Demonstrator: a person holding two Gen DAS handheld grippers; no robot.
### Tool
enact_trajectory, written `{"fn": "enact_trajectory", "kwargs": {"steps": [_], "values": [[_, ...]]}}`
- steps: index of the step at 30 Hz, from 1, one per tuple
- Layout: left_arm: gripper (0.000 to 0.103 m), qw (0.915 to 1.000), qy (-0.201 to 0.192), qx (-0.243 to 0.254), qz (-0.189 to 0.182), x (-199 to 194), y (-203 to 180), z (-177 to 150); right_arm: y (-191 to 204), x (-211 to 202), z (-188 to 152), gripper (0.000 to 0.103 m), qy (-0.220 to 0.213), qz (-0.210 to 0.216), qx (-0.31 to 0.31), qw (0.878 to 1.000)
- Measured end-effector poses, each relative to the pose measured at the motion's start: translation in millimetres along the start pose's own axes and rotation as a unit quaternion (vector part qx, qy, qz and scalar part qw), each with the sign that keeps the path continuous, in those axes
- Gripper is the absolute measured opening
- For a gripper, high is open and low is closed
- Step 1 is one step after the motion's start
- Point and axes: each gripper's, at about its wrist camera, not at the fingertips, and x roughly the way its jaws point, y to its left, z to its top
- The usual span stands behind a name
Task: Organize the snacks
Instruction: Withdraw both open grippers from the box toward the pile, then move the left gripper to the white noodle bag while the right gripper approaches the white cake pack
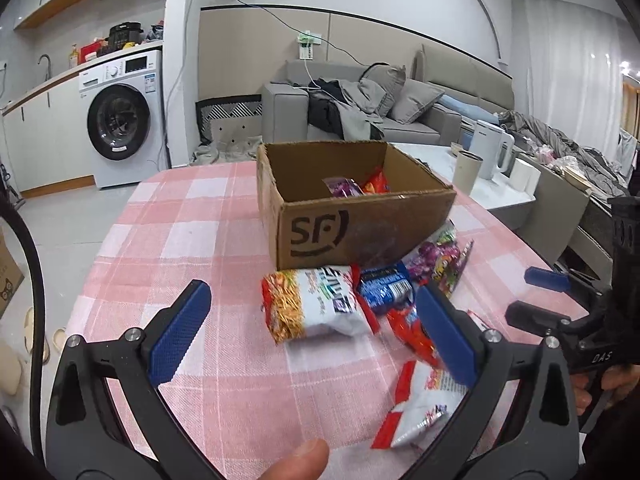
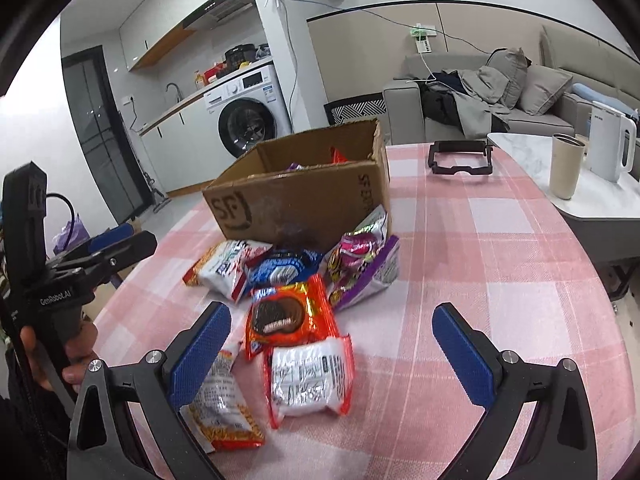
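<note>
While both your left gripper (image 1: pixel 316 320) and right gripper (image 2: pixel 332 344) gape empty over snack packets (image 2: pixel 308 376) heaped before the box (image 1: pixel 360 232) mid-table, overlapping wrappers risk a double grab.

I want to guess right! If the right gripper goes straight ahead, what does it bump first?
Probably the white-and-red snack packet between the open right gripper fingers, then the orange cookie pack. Depth is uncertain.
</note>
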Motion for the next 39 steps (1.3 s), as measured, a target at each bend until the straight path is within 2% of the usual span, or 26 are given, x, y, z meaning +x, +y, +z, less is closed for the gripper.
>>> {"fn": "enact_trajectory", "kwargs": {"steps": [4, 12, 14, 17, 22, 32, 39], "values": [[0.102, 0.9999, 0.003, 0.015, 0.003, -5, -8, -11, 4, 1, -6, 0.103, 0.01, -0.002, -0.005, 1.0], [0.102, 0.9996, 0.026, 0.014, -0.001, -8, -15, -27, 9, 0, -18, 0.103, 0.023, -0.005, -0.013, 1.0], [0.102, 0.9992, 0.033, 0.021, -0.011, -8, -18, -30, 9, 2, -21, 0.103, 0.029, -0.007, -0.012, 0.999], [0.102, 0.9987, 0.035, 0.035, -0.008, -8, -26, -35, 9, 7, -27, 0.103, 0.045, -0.006, -0.014, 0.999], [0.102, 0.9977, 0.045, 0.047, -0.019, -7, -36, -42, 6, 10, -32, 0.103, 0.063, -0.002, -0.015, 0.998], [0.102, 0.9919, 0.08, 0.074, -0.064, 2, -56, -57, 6, 13, -36, 0.103, 0.084, -0.022, -0.031, 0.996], [0.102, 0.9879, 0.099, 0.094, -0.073, 10, -67, -66, 4, 23, -39, 0.103, 0.101, -0.026, -0.029, 0.994]]}}
